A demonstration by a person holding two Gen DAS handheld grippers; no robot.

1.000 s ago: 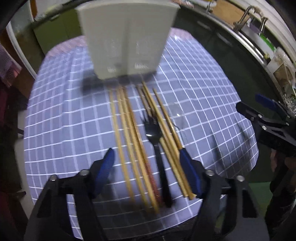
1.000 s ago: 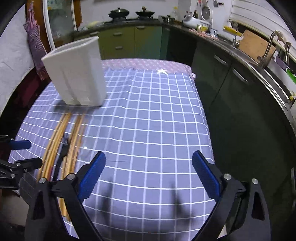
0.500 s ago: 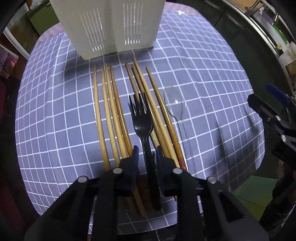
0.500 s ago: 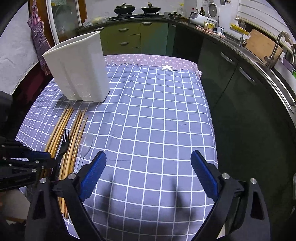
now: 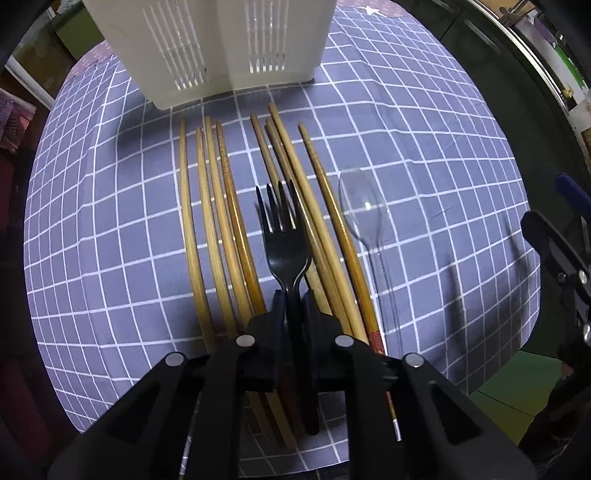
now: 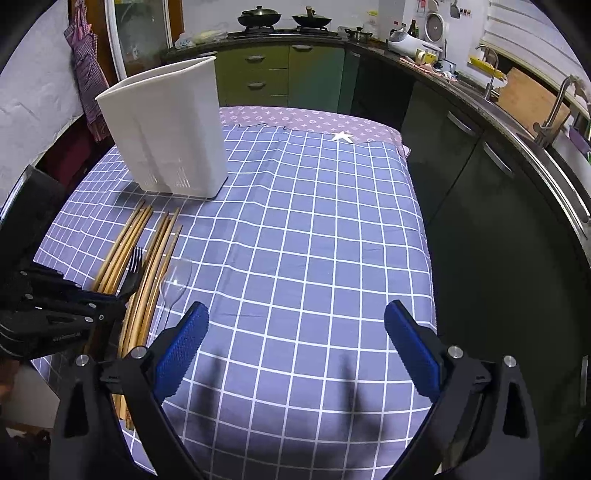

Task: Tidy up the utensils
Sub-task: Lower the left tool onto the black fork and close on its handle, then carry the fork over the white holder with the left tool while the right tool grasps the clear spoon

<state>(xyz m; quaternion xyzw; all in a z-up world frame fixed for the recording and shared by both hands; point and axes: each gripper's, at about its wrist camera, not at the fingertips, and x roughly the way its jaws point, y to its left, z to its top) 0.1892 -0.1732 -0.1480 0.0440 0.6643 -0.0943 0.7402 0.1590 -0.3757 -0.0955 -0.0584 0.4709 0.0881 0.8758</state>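
A black plastic fork (image 5: pixel 284 236) lies among several wooden chopsticks (image 5: pixel 221 218) on the blue checked tablecloth (image 5: pixel 424 147). My left gripper (image 5: pixel 294 299) points down at it and is shut on the fork's neck, just behind the tines. A clear plastic spoon (image 5: pixel 364 210) lies to the right of the chopsticks. The white slotted utensil holder (image 5: pixel 207 48) stands upright beyond them. In the right wrist view the fork (image 6: pixel 133 271), the chopsticks (image 6: pixel 155 258), the spoon (image 6: pixel 179 278) and the holder (image 6: pixel 166 129) sit at the left, with the left gripper (image 6: pixel 122 301) beside them. My right gripper (image 6: pixel 295 343) hovers open over bare cloth.
The table's right edge (image 6: pixel 421 221) drops off toward dark green kitchen cabinets (image 6: pixel 480 166). A counter with a sink and tap (image 6: pixel 554 107) runs along the right. A stove with pans (image 6: pixel 284 18) sits at the back. A patterned mauve cloth (image 6: pixel 295 118) covers the far end.
The left gripper came down toward the utensils and its jaws went from wide open to shut on the fork's neck. The right gripper stayed where it was.
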